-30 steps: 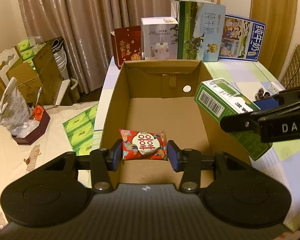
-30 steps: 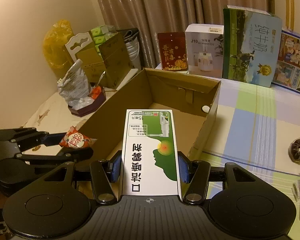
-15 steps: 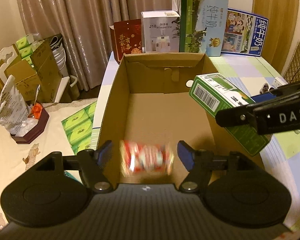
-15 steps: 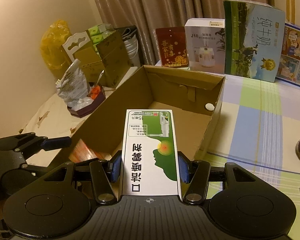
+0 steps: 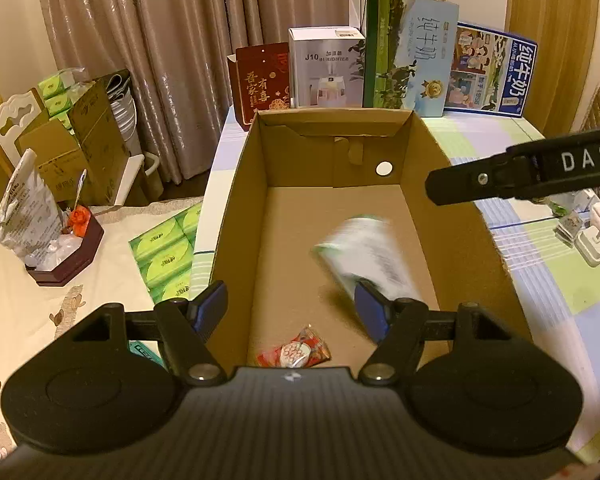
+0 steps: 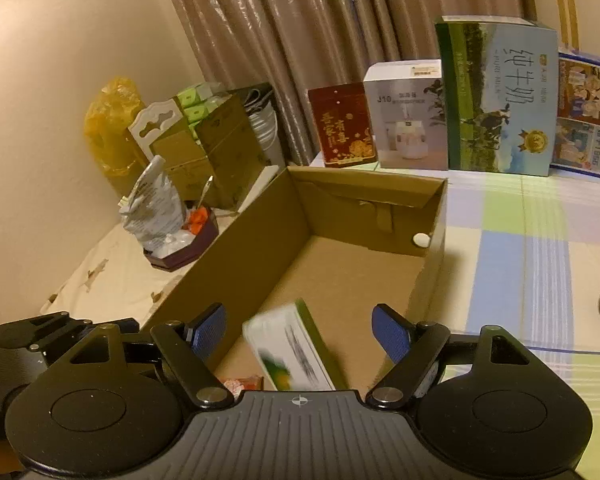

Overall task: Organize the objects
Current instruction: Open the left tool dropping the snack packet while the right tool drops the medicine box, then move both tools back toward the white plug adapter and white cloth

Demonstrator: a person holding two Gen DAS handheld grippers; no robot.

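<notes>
On the checked table, the green-white box (image 6: 290,350) lies blurred inside the carton (image 6: 260,240), free between the opening right hand-held gripper (image 6: 300,330).

The green-and-white box (image 5: 364,256) is a smear mid-frame in my left view, its print unreadable. My own tool body hides the lower edge of the red snack packet (image 5: 294,352). In my right view only a sliver of that packet shows, lower centre.

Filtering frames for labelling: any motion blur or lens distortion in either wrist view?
Left wrist: green-and-white box smeared inside the cardboard box; red snack packet sharp. Right wrist: same box blurred between the right gripper's opening jaws. Both: fisheye bending, warm dim light.
</notes>
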